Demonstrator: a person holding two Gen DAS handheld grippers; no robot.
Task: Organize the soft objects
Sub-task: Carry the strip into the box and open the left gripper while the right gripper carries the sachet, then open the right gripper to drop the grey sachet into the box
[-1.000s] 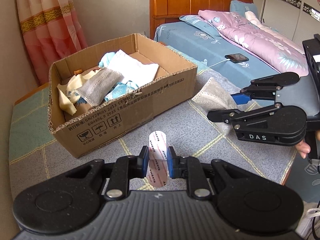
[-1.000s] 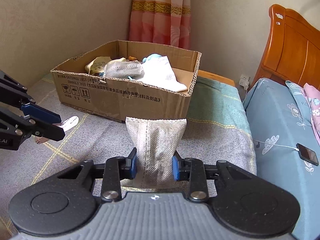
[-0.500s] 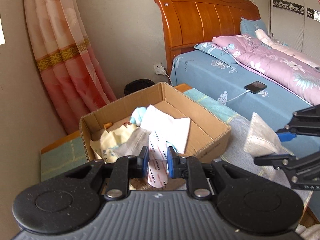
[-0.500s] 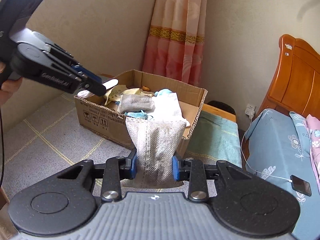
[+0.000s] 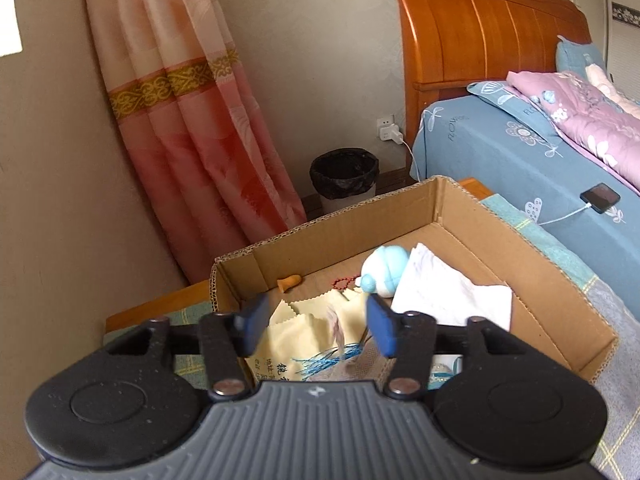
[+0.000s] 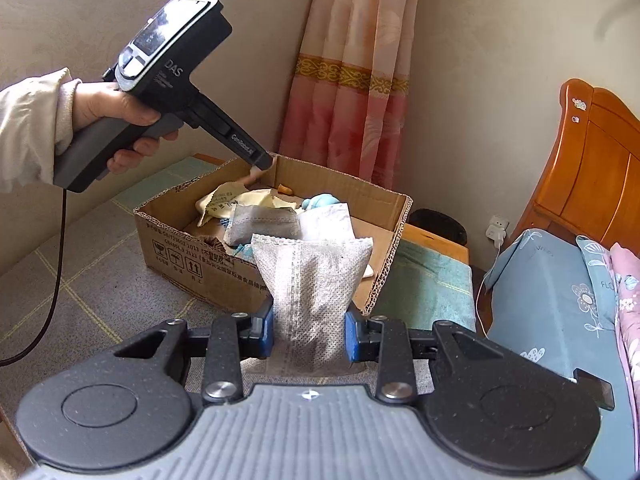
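Box (image 5: 520, 280) of cardboard sits on a checked cloth (image 6: 80, 280) beside the bed (image 5: 520, 152) and curtain (image 5: 192, 120). Left gripper (image 5: 314, 326) hangs over the box with jaws wide apart; a small blurred strip (image 5: 334, 326) shows between them, and contact cannot be told. Inside the box lie a yellow packet (image 5: 296, 344), a white cloth (image 5: 452, 292), a blue toy (image 5: 386, 272) and a grey pouch (image 6: 260, 226). Right gripper (image 6: 308, 332) is clamped on a grey mesh sachet (image 6: 310, 276), held upright just in front of the box, over the cloth. Bin (image 5: 344, 172) stands by the wall.
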